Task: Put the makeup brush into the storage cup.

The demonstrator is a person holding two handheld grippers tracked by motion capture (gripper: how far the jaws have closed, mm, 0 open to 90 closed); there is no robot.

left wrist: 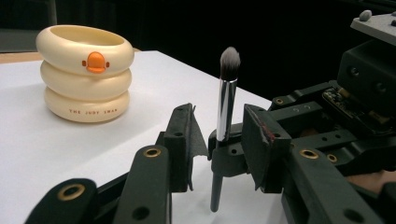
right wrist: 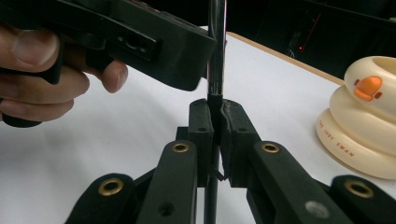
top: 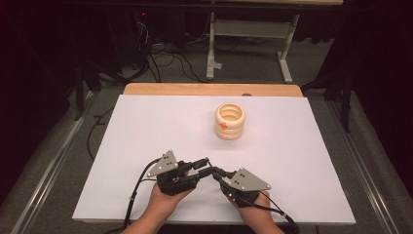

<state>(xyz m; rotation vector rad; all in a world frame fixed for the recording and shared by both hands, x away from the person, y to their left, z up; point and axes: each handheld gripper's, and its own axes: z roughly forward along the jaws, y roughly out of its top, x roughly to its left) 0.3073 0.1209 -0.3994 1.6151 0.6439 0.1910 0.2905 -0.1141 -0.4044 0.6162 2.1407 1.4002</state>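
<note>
Two grippers tip to tip, right gripper point(right wrist: 215, 135) jaws clamping upright brush point(left wrist: 227, 100), left gripper point(left wrist: 219, 140) jaws apart around it

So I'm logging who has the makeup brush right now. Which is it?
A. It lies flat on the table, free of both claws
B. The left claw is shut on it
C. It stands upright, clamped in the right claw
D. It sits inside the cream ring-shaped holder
C: in the right gripper view the right claw is shut on the handle of the upright makeup brush, while the left claw stands open around it.
</note>
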